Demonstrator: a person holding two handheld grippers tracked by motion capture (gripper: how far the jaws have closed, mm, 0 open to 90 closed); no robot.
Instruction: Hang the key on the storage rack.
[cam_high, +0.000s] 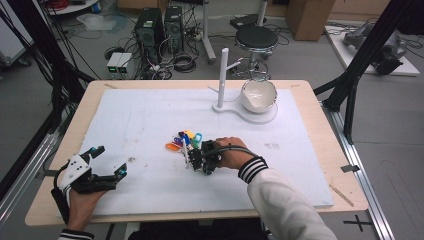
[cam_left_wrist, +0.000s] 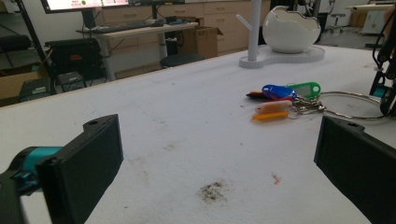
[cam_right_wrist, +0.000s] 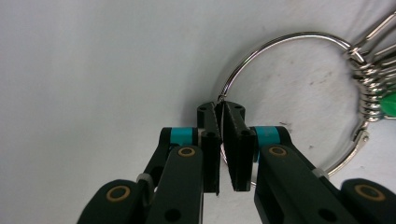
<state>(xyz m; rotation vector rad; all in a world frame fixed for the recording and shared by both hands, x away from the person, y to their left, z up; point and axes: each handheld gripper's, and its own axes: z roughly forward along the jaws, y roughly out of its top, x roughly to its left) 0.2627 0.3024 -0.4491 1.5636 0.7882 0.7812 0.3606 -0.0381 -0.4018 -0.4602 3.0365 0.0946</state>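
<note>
Right gripper view: the right gripper fingers are clamped on the key ring wire lying mid-worktop, tags fanning away beyond, while the left gripper, fingers apart, idles near the worktop's near-left corner.

A black stool stands beyond the table's far edge, computer towers and tangled cables to its left, a cardboard box at right.

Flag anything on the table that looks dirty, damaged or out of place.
A dark gritty smudge and a small reddish fleck soil the white mat near the open left gripper. Nothing looks damaged or spilled.
</note>
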